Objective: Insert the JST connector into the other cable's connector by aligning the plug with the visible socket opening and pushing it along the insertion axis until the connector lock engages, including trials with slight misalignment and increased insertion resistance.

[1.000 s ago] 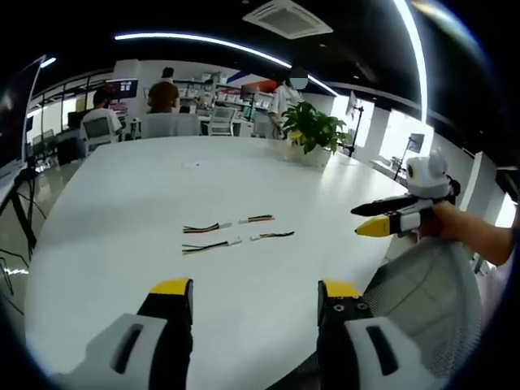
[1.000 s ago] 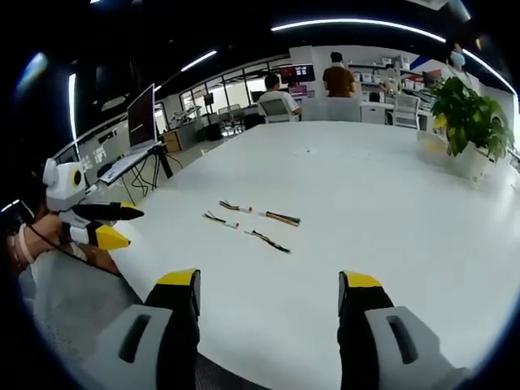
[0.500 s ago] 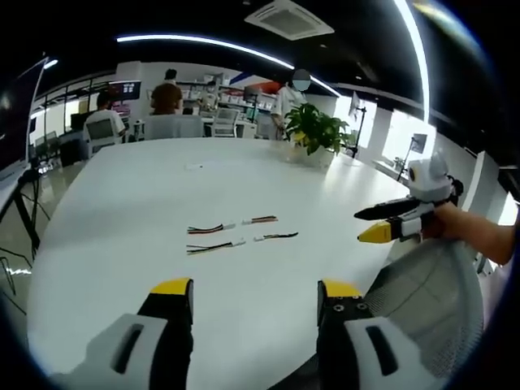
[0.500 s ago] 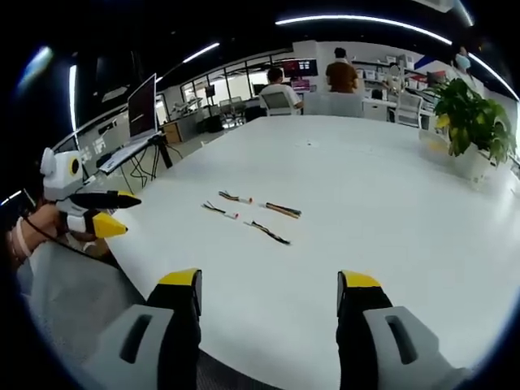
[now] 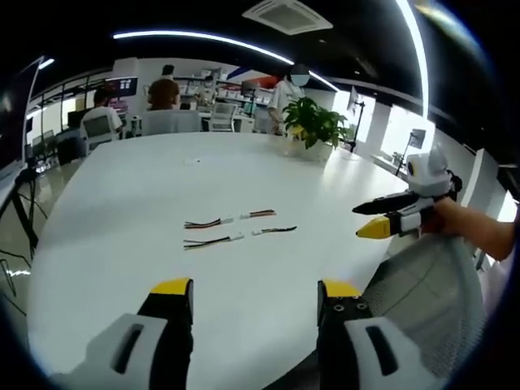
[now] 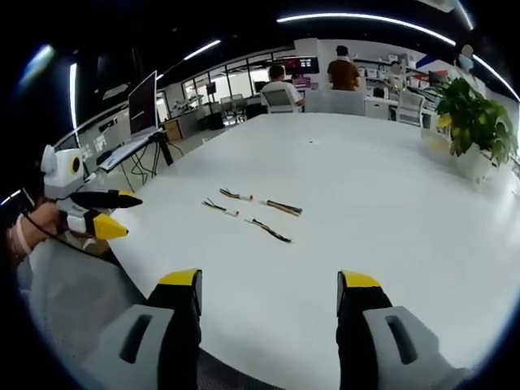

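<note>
JST cables point(image 5: 236, 230) lie in a small cluster on the white bench point(image 5: 146, 195), four short leads set in two rows, each row with two leads laid end to end and their pale connectors facing one another across a small gap. In the right gripper view the same cluster point(image 6: 253, 216) sits mid-bench, well ahead of my fingers. None of the leads is touched by anything.

My left gripper point(image 5: 253, 294) hangs over the near edge of the bench with its yellow-tipped fingers point(image 5: 171, 286) spread wide and nothing between them. My right gripper point(image 6: 269, 286) is likewise released, fingers point(image 6: 358, 281) parted and empty, above the near edge. Each shows in the other's view: the right one point(image 5: 382, 218) held off the bench's side by my hand point(image 5: 455, 223), the left one point(image 6: 114, 213) beside the bench edge.

A potted plant point(image 5: 313, 130) stands in a white pot at the far side of the bench point(image 6: 475, 122). Beyond it, people sit and stand at desks point(image 5: 165, 96).
</note>
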